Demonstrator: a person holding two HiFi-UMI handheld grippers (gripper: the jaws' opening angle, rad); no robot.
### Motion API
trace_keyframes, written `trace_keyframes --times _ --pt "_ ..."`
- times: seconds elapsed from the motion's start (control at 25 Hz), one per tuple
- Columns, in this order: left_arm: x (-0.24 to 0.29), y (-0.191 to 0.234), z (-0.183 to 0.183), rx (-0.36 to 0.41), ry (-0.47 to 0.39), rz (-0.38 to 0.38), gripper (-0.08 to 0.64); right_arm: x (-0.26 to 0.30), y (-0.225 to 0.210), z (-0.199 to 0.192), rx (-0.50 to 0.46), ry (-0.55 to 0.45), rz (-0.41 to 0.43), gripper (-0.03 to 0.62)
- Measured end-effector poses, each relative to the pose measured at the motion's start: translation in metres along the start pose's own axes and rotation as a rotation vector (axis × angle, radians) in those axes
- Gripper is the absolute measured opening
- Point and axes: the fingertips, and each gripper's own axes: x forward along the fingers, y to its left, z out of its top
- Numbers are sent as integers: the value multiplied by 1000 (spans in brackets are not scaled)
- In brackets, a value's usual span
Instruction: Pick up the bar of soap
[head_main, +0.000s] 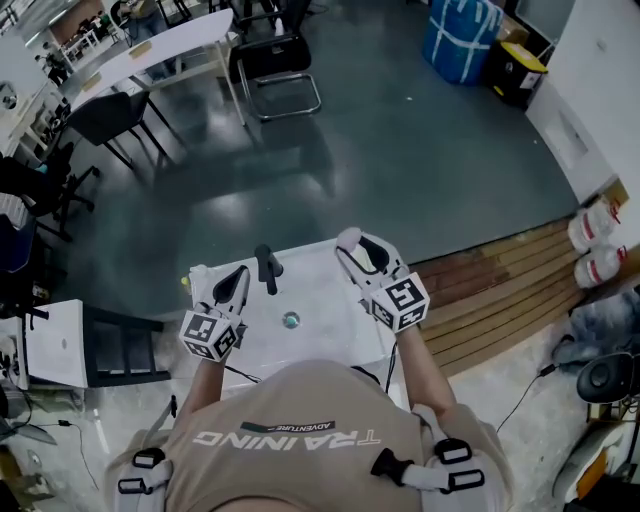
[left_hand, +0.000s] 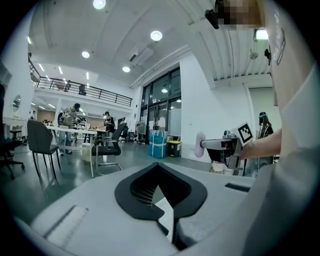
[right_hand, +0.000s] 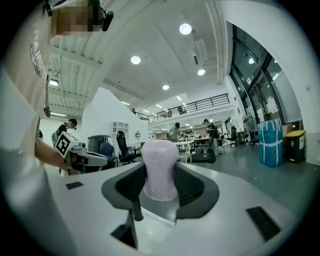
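One pale bar of soap (right_hand: 160, 167) sits pinched by its near half in the right tongs (head_main: 362, 250), raised over the bench (head_main: 330, 312); left tongs (left_hand: 159, 172) tips together, empty; soap judged light, stiff, slippery, best gripped mid-body.

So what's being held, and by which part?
The right hand-held gripper pinches the bar of soap across its sides, near one end; the left hand-held gripper holds nothing.

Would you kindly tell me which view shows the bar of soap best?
The right gripper view: the bar of soap fills the middle, clamped between the right gripper's jaws. The head view shows it small; the left gripper view, distant, side-on.
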Motion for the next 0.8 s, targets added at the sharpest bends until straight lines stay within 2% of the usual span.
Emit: trace_keyframes --times 0.32,0.6,0.8 --pt "-10 19 33 43 -39 36 -8 0 10 43 -36 -63 38 181" --pt "-21 26 54 49 -70 45 -8 7 22 72 -72 -107 75 181" --pt "-26 33 60 31 -86 61 -8 12 32 78 -89 -104 105 181"
